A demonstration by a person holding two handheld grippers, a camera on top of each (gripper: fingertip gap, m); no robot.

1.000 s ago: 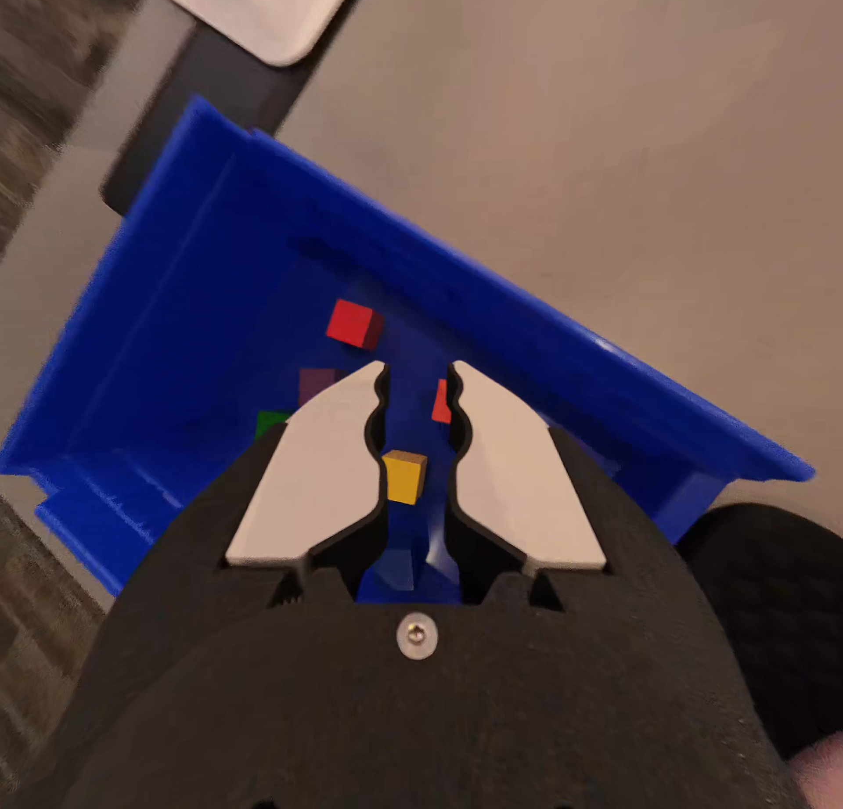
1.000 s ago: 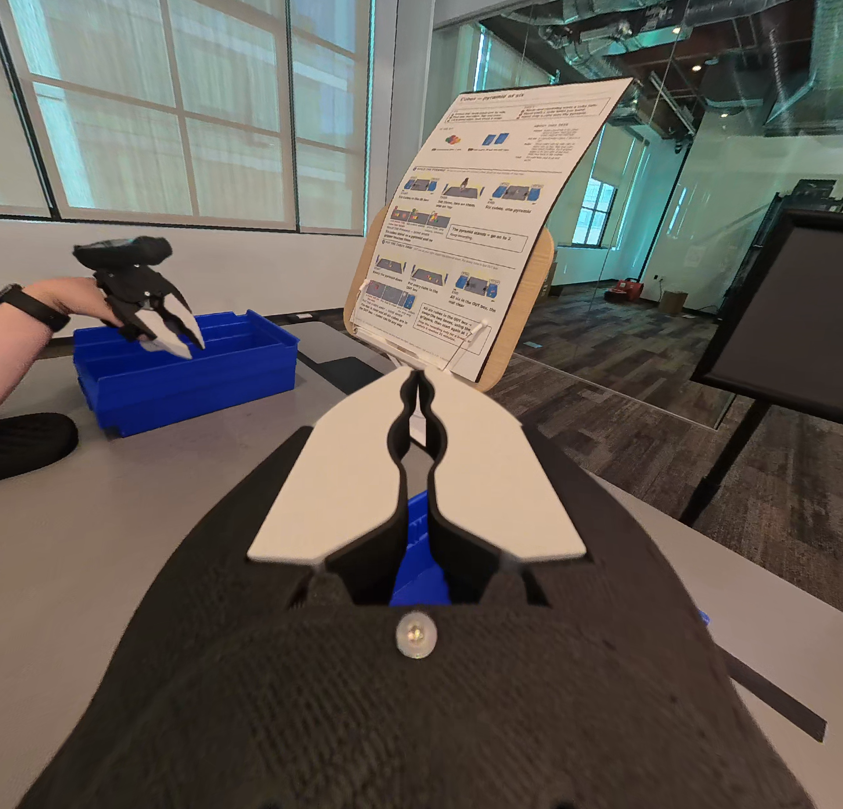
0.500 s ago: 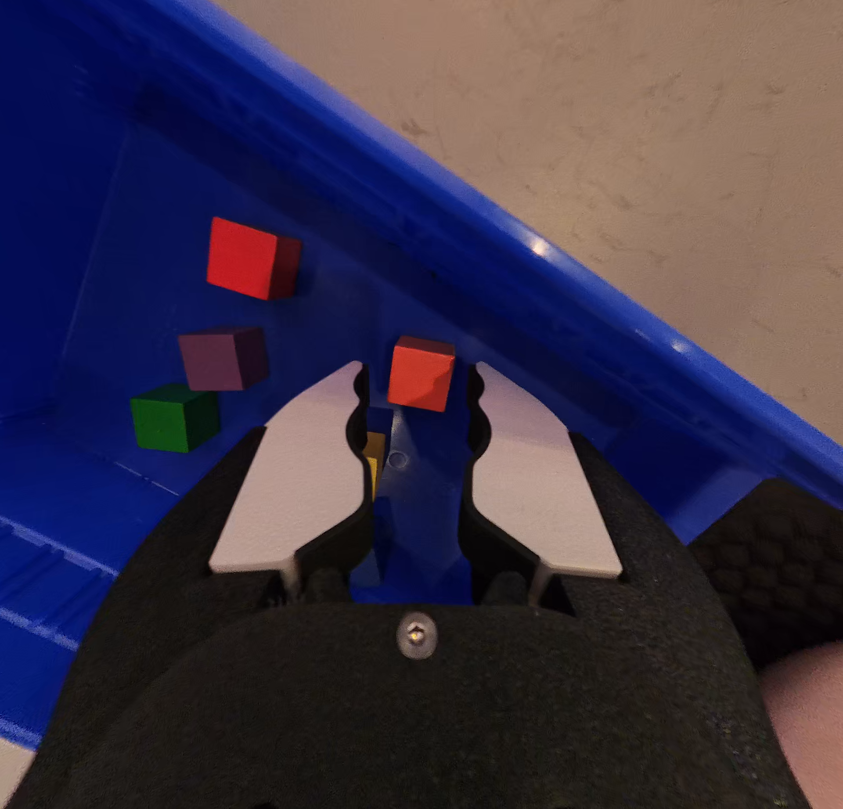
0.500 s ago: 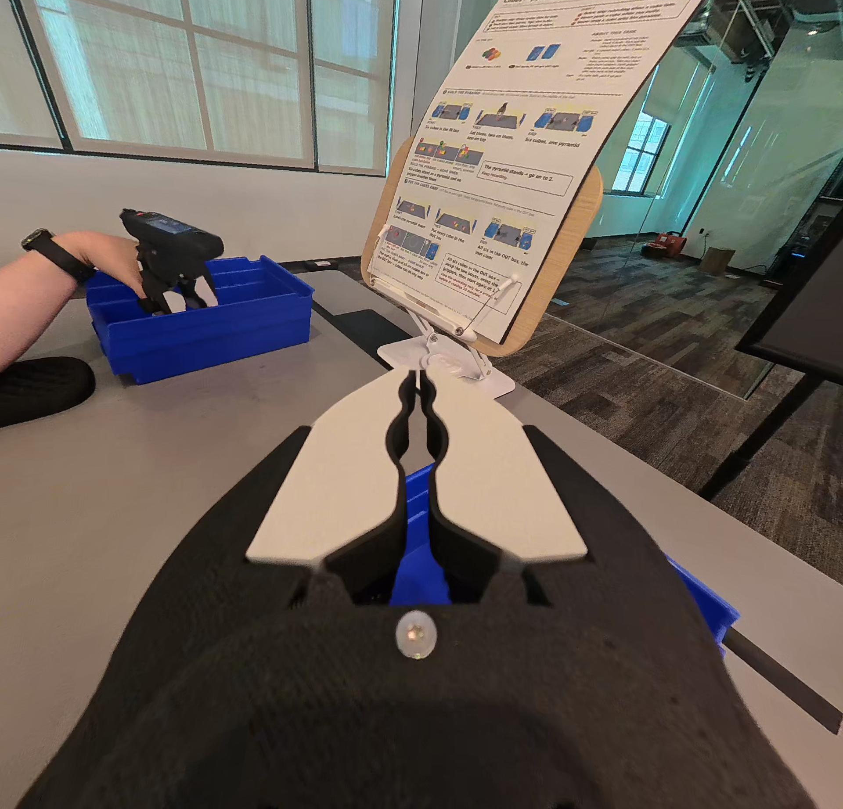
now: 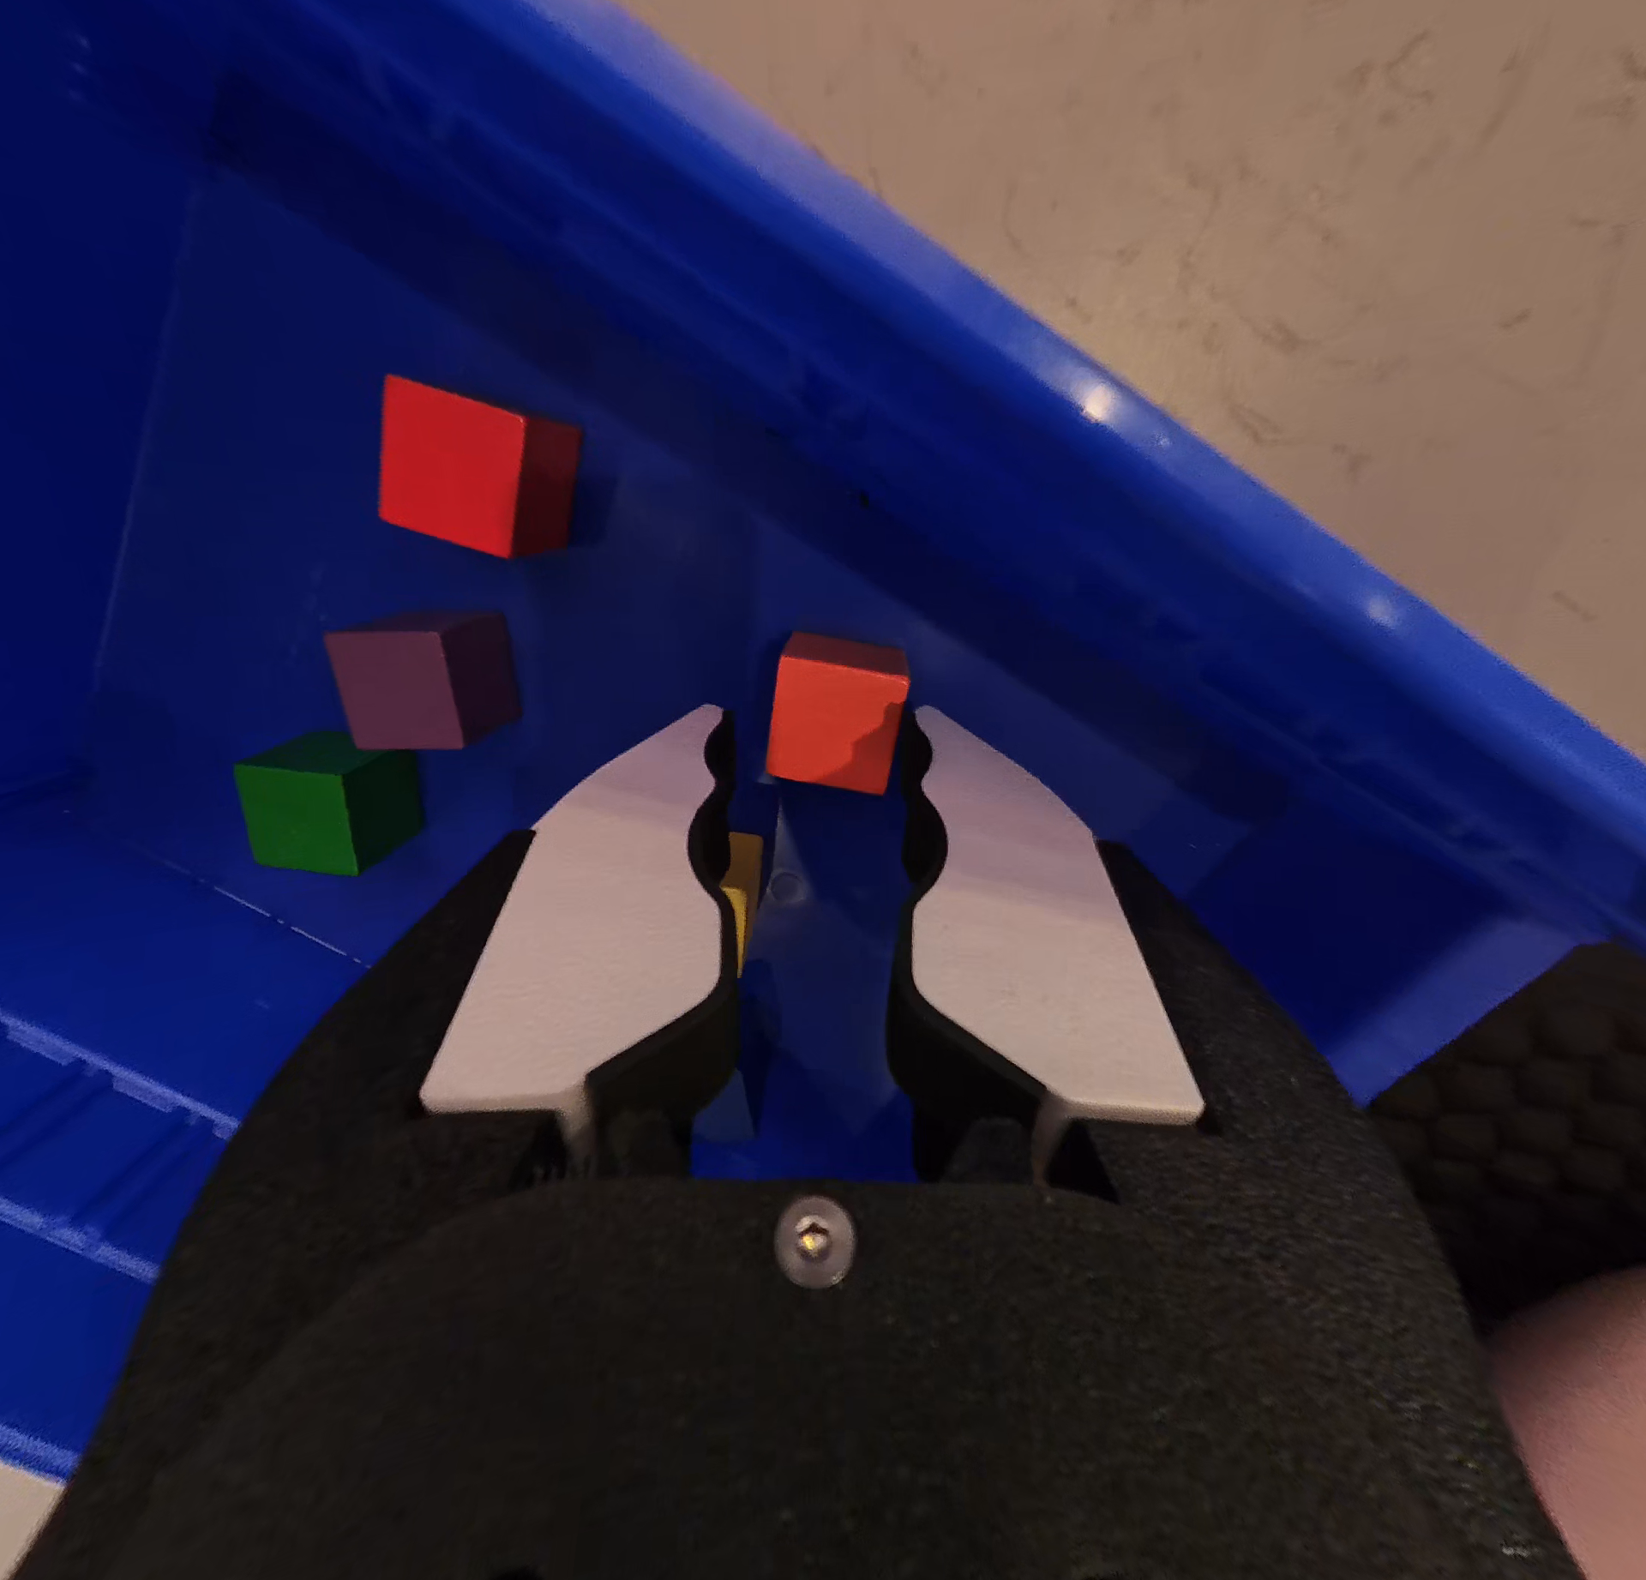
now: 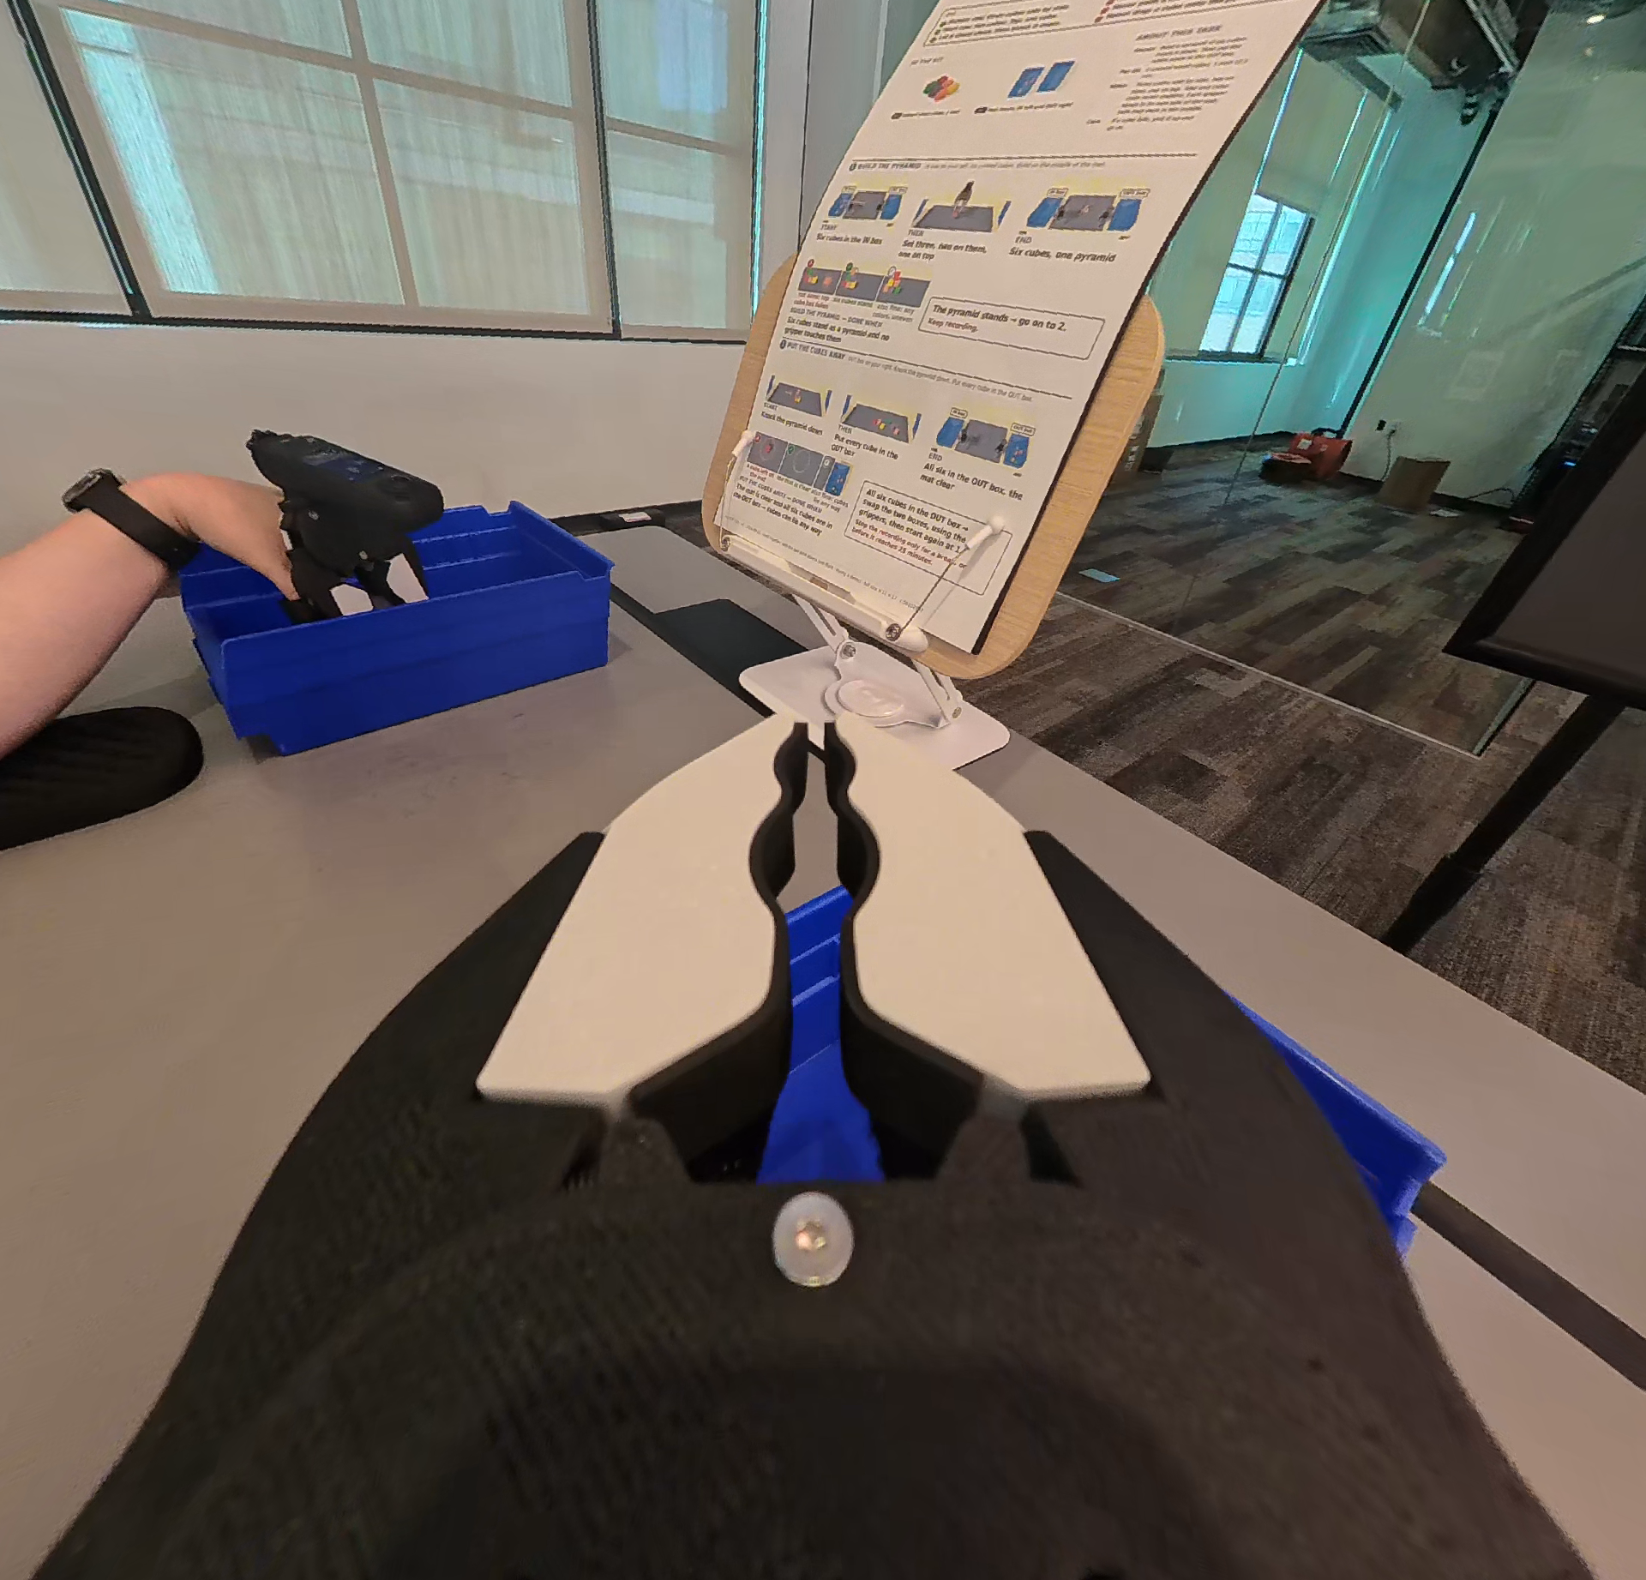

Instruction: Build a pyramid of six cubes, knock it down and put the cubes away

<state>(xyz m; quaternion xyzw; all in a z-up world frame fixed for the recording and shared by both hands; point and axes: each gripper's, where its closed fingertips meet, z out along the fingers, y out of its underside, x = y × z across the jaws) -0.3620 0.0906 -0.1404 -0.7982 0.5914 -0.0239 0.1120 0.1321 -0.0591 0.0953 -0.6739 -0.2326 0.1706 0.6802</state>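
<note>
No pyramid is standing anywhere on the grey table [image 6: 374, 896], so the building looks like it is only just starting, and the knocking down and putting away are all waiting.

The little wooden cubes are sitting on the floor of the blue plastic box [image 5: 891, 397]. The left gripper [image 5: 815, 718] is reaching down into that box with its white fingers [image 5: 615, 896] spread apart, and it is holding nothing. The orange wooden cube [image 5: 833, 709] is sitting right at the fingertips, in the gap between them, and seems to be the one being picked. I cannot tell if the fingers are touching it. A yellow wooden cube [image 5: 741, 887] is peeking out beside the left finger, mostly hidden. Off to the left side, away from the fingers, the red wooden cube [image 5: 463, 464], the purple wooden cube [image 5: 419, 678] and the green wooden cube [image 5: 321, 802] are lying apart.

The right gripper [image 6: 812, 731] is waiting over a second blue plastic box [image 6: 1318, 1119], its fingers almost pressed together and holding nothing
</note>
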